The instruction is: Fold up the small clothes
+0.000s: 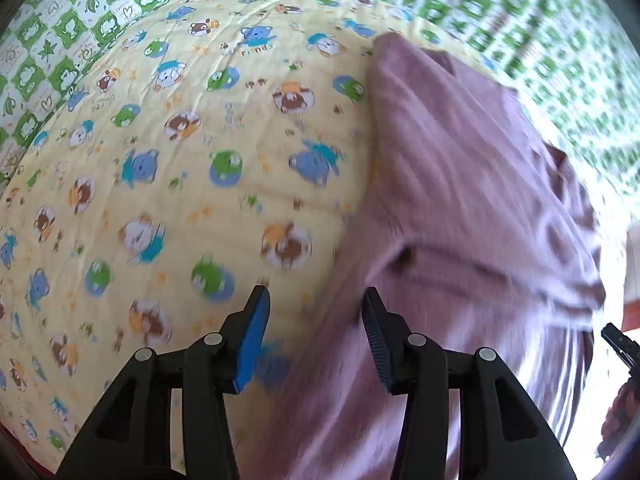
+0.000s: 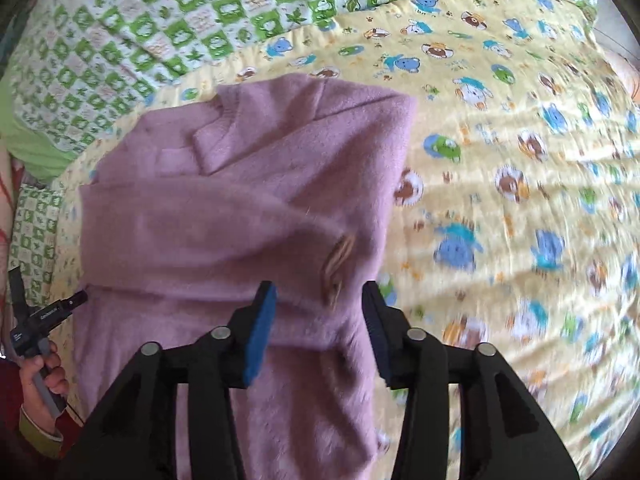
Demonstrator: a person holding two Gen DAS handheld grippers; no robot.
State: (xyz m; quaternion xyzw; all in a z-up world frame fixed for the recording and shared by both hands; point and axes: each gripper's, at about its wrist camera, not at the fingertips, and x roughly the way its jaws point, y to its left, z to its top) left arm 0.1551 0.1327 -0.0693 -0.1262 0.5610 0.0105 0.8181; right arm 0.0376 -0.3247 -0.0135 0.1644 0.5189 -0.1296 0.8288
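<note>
A small mauve knitted sweater (image 2: 224, 200) lies on a yellow cartoon-print quilt (image 2: 500, 168), its sleeves folded across the body. A brown toggle button (image 2: 336, 264) shows near its right edge. My right gripper (image 2: 318, 308) is open and empty, hovering over the sweater's lower right part. In the left wrist view the sweater (image 1: 460, 208) fills the right half. My left gripper (image 1: 316, 312) is open and empty, over the sweater's left edge where it meets the quilt (image 1: 180, 160). The left gripper also shows in the right wrist view (image 2: 52, 312), held by a hand.
A green-and-white checked sheet (image 2: 160, 20) lies beyond the quilt; it also shows in the left wrist view (image 1: 520, 12). The right gripper's tip (image 1: 620, 344) shows at the left wrist view's right edge. Open quilt lies right of the sweater.
</note>
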